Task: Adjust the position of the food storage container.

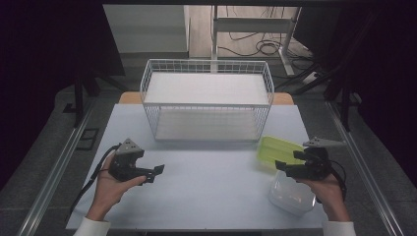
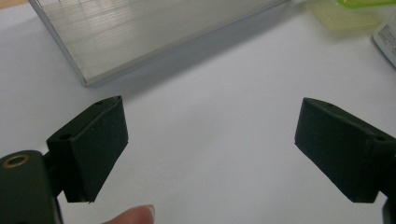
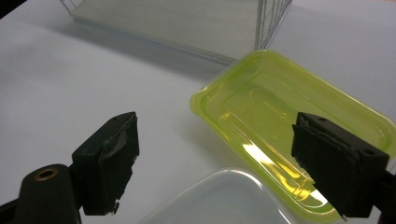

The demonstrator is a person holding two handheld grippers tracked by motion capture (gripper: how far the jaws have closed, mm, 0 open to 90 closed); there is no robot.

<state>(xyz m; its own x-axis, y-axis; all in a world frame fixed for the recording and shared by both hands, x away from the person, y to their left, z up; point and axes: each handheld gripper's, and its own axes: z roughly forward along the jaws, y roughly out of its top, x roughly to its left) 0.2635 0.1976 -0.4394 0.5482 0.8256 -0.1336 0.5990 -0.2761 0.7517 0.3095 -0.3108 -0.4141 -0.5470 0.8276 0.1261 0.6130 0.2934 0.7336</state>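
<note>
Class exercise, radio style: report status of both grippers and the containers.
Left gripper open, empty. Right gripper open, over the green tray, not touching. Clear container beside it. Wire basket behind; path clear.

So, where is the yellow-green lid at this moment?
In the high view the yellow-green lid lies on the right side of the table, between the wire basket and the clear container, just ahead of the open right gripper.

Soft overhead light whitens the table (image 1: 206,172) while the room's left and right edges fall into darkness, glare streaks the green tray (image 3: 289,121), and both gripper views blur toward the far basket (image 1: 206,98).
</note>
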